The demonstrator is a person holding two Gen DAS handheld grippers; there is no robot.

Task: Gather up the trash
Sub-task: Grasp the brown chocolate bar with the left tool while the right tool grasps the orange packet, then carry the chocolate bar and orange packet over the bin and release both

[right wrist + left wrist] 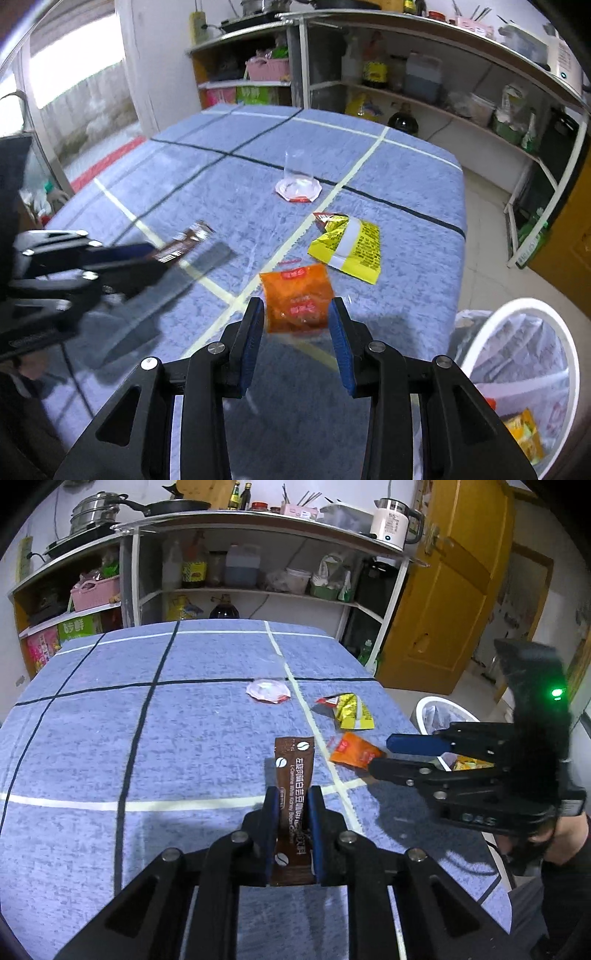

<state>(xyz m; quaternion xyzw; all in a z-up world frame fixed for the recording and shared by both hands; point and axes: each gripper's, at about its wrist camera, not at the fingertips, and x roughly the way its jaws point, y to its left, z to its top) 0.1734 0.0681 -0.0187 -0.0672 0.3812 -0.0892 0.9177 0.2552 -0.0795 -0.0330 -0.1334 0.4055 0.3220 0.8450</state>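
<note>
From the left wrist camera, the left gripper [293,794] is clamping a brown coffee sachet [293,771] between its blue pads, the sachet sticking out forward above the blue checked tablecloth [184,738]. Farther ahead a clear plastic cup [268,691] is standing on the cloth, with a yellow wrapper [352,710] lying to its right. An orange packet [354,754] is lying near the table's right edge, and the right gripper [382,755] is reaching in from the right with its jaws parted, fingertips at the packet. Beyond the table edge a white-rimmed bin [430,709] is standing on the floor.

From the right wrist camera, the right gripper [297,314] is holding its jaws wide apart on either side of the orange packet [297,301], and whether the pads are touching it cannot be told. The yellow wrapper [351,247] is lying just beyond, the cup [297,173] farther back. At left, the left gripper [147,254] is gripping the brown sachet [184,242]. The bin [517,373] is sitting below the table's right edge, lined with a clear bag and holding some wrappers.
</note>
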